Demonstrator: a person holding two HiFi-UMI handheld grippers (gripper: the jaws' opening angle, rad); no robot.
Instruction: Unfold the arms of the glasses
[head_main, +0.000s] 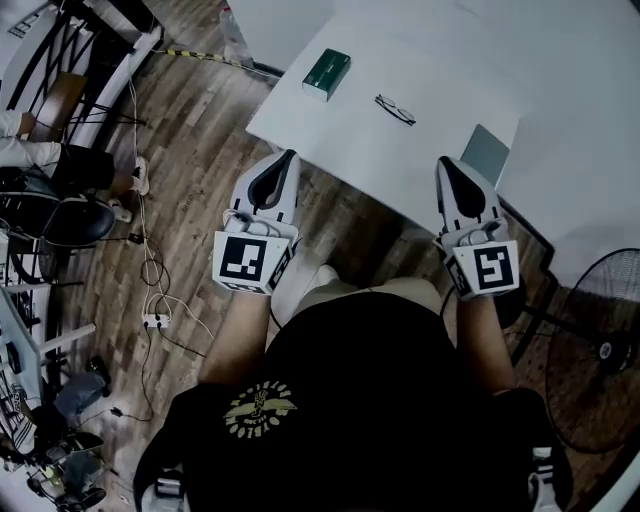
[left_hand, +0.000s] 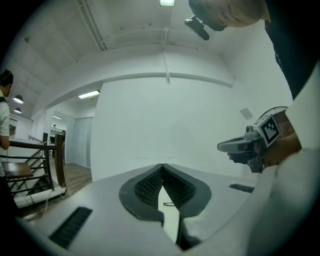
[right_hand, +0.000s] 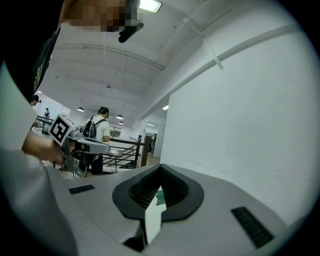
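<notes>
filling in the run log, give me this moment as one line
phase: before grasp | left hand-held gripper: shut, empty | right hand-held gripper: shut, empty | glasses: on table, untouched

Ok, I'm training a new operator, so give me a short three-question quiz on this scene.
1. True or false: the dark-framed glasses lie on the white table, held by neither gripper.
2. Which lies nearer the left gripper: A, the green rectangular box, or B, the grey flat panel?
3. Fill in: the jaws of the right gripper are ____.
Key: 1 true; 2 A; 3 shut.
</notes>
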